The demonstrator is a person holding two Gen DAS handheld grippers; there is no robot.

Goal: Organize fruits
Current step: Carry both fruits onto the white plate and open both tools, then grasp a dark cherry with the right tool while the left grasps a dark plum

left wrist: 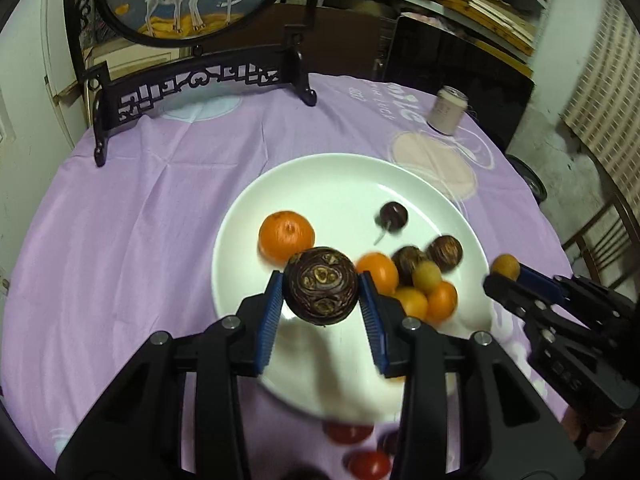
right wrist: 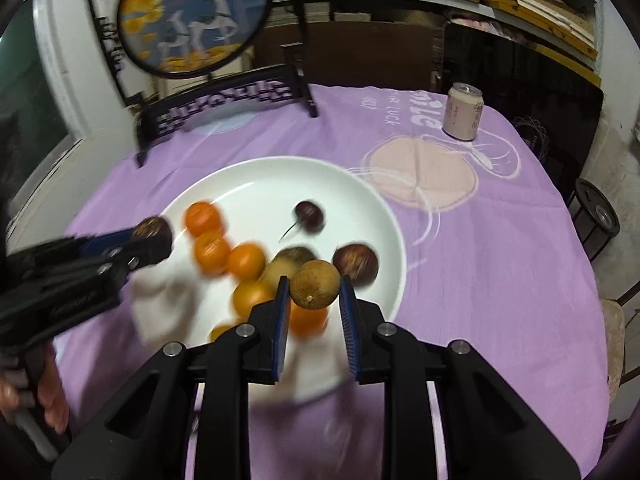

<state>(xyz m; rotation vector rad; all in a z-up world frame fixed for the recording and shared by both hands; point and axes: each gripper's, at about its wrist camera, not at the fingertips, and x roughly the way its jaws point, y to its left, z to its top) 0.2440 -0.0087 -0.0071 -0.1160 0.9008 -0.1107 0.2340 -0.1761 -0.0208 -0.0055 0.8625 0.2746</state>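
My left gripper (left wrist: pixel 320 280) is shut on a dark purple-brown round fruit (left wrist: pixel 320 296) and holds it above the near part of a white plate (left wrist: pixel 336 168). On the plate lie several oranges (left wrist: pixel 286 235), some brown round fruits (left wrist: pixel 445 253) and a dark cherry with a stem (left wrist: pixel 394 214). My right gripper (right wrist: pixel 314 282) is shut on a small tan round fruit (right wrist: pixel 316 290) over the plate's (right wrist: pixel 360 196) near right part. Each gripper shows in the other's view, the right gripper (left wrist: pixel 505 274) with its tan fruit (left wrist: pixel 505 265), the left gripper (right wrist: pixel 154 240) with its dark fruit (right wrist: pixel 153 229).
A purple cloth (left wrist: pixel 160 220) covers the round table. A black carved stand with a round deer picture (left wrist: pixel 192 84) rises at the back left, and a pale drink can (right wrist: pixel 464 111) at the back right. Red fruits (left wrist: pixel 348 433) lie on the cloth near me. A hand (right wrist: pixel 52 396) grips the left tool.
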